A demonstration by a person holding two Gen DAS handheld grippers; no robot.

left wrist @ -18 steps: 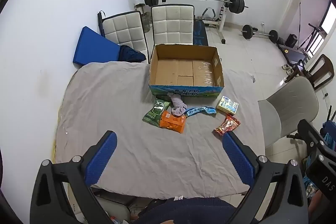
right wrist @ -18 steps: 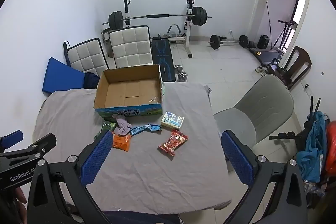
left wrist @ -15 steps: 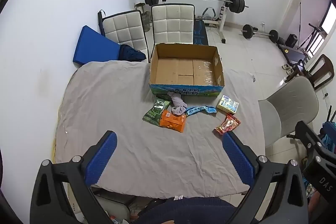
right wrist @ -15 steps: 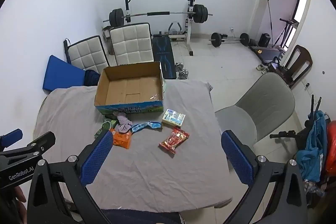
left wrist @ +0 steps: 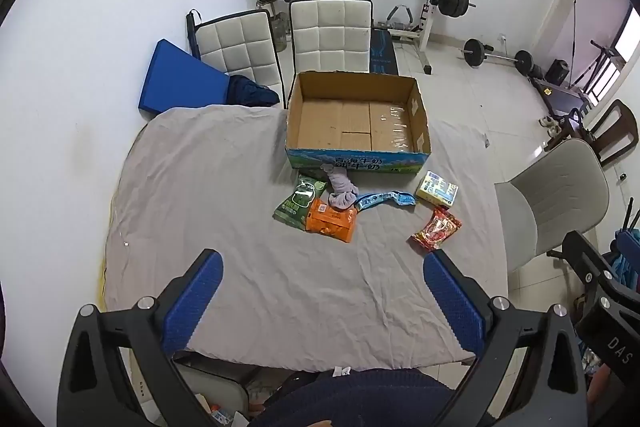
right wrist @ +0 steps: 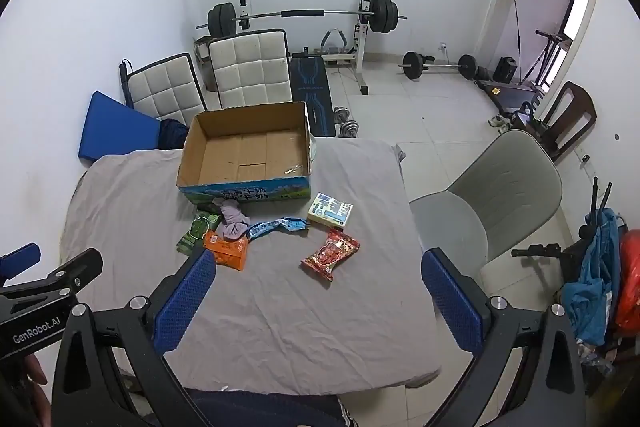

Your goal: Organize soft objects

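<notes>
An open, empty cardboard box (left wrist: 356,115) (right wrist: 248,151) stands at the far side of a grey-clothed table (left wrist: 200,207). In front of it lie a green packet (left wrist: 298,201), an orange packet (left wrist: 332,225) (right wrist: 226,249), a crumpled purple cloth (left wrist: 340,189) (right wrist: 234,221), a blue wrapper (left wrist: 384,199) (right wrist: 278,225), a yellow-white pack (left wrist: 437,188) (right wrist: 330,209) and a red snack bag (left wrist: 437,229) (right wrist: 330,251). My left gripper (left wrist: 322,301) and right gripper (right wrist: 318,301) hang open and empty above the table's near side, well short of the items.
Two white padded chairs (left wrist: 328,35) and a blue mat (left wrist: 180,83) stand behind the table. A grey chair (right wrist: 500,195) is at the table's right. A barbell rack (right wrist: 304,15) and weights fill the floor behind.
Both grippers have shifted slightly; the scene sits a little lower in the right wrist view. Nothing on the table has moved.
</notes>
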